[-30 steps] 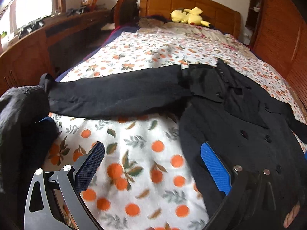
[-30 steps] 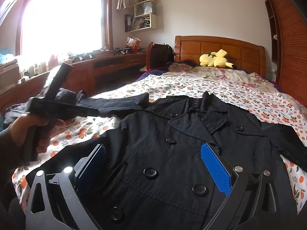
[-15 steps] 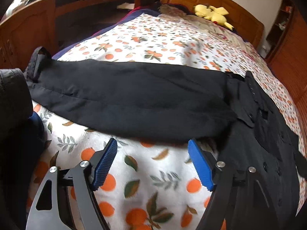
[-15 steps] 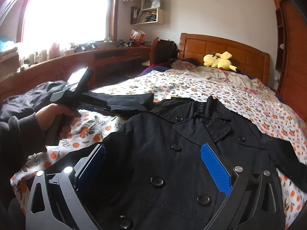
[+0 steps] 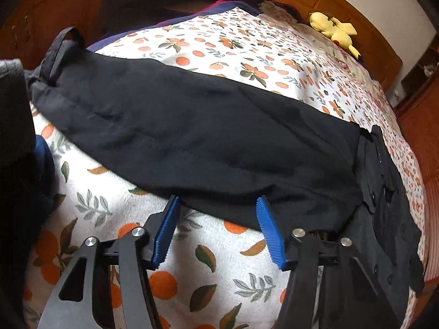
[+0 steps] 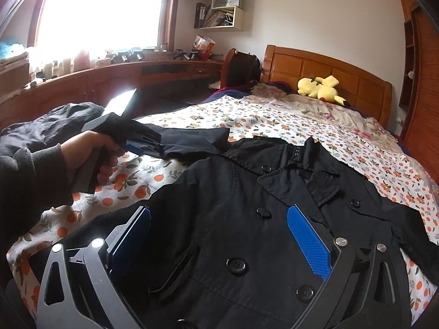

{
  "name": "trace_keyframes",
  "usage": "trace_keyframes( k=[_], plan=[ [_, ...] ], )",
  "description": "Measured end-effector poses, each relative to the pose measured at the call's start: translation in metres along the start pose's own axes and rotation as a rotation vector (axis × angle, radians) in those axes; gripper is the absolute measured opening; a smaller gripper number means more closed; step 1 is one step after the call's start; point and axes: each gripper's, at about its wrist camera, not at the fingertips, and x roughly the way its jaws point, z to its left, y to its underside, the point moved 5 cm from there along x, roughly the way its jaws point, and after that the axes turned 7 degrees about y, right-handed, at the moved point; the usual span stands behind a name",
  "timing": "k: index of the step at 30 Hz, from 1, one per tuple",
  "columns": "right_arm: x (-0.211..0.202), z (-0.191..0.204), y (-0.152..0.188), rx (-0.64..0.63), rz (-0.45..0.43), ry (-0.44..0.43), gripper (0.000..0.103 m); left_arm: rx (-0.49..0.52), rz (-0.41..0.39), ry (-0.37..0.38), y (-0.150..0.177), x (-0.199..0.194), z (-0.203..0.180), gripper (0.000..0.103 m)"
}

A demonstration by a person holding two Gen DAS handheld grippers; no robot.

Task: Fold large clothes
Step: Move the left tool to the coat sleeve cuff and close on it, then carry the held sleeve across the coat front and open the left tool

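Note:
A black double-breasted coat (image 6: 247, 219) lies front up on the bed, collar toward the headboard. Its one sleeve (image 5: 192, 137) stretches out flat to the left over the orange-print cover. My left gripper (image 5: 218, 205) is open, its blue pads at the sleeve's near edge, low over the cover. In the right wrist view the left gripper (image 6: 131, 145) shows at the sleeve, held by a hand. My right gripper (image 6: 219, 219) is open and empty, above the coat's buttoned front.
The bed (image 6: 274, 120) has a wooden headboard (image 6: 329, 74) with a yellow plush toy (image 6: 318, 87). A dark garment heap (image 6: 55, 120) lies at the bed's left corner. A wooden desk (image 6: 123, 76) runs along the left wall under the window.
My left gripper moved forward and down to the sleeve's near edge, and its jaws have narrowed but stay open. My right gripper stayed over the coat front.

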Motion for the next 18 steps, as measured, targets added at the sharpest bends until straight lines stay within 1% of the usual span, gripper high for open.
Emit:
trace_keyframes(
  k=[1, 3, 5, 8, 10, 11, 13, 16, 18],
  plan=[
    [-0.002, -0.001, 0.0, 0.0, -0.003, 0.001, 0.097, -0.011, 0.005, -0.001, 0.001, -0.001, 0.001, 0.054],
    [-0.004, -0.002, 0.0, 0.0, -0.008, 0.003, 0.097, -0.032, 0.015, -0.006, 0.006, -0.003, 0.002, 0.052],
    [-0.006, -0.004, 0.001, 0.002, -0.011, 0.004, 0.097, -0.052, 0.018, -0.002, 0.011, -0.006, 0.003, 0.052],
    [-0.007, -0.006, 0.002, 0.008, -0.013, 0.001, 0.097, -0.057, 0.013, -0.008, 0.013, -0.006, 0.001, 0.052],
    [-0.009, -0.006, 0.003, 0.009, -0.014, 0.001, 0.097, -0.066, 0.004, 0.012, 0.01, -0.005, 0.001, 0.052],
    [-0.01, -0.007, 0.003, 0.009, -0.016, 0.002, 0.097, -0.074, -0.001, 0.022, 0.008, -0.005, 0.001, 0.048],
    [-0.012, -0.007, 0.004, 0.006, -0.02, 0.005, 0.097, -0.07, 0.004, 0.014, 0.003, 0.001, 0.0, 0.012],
    [-0.012, -0.008, 0.005, -0.015, -0.02, 0.02, 0.097, -0.033, 0.014, -0.007, -0.001, 0.007, -0.006, 0.001],
    [-0.011, -0.011, 0.007, -0.017, -0.016, 0.027, 0.097, 0.02, 0.01, -0.045, -0.003, 0.006, -0.015, 0.0]
  ],
)
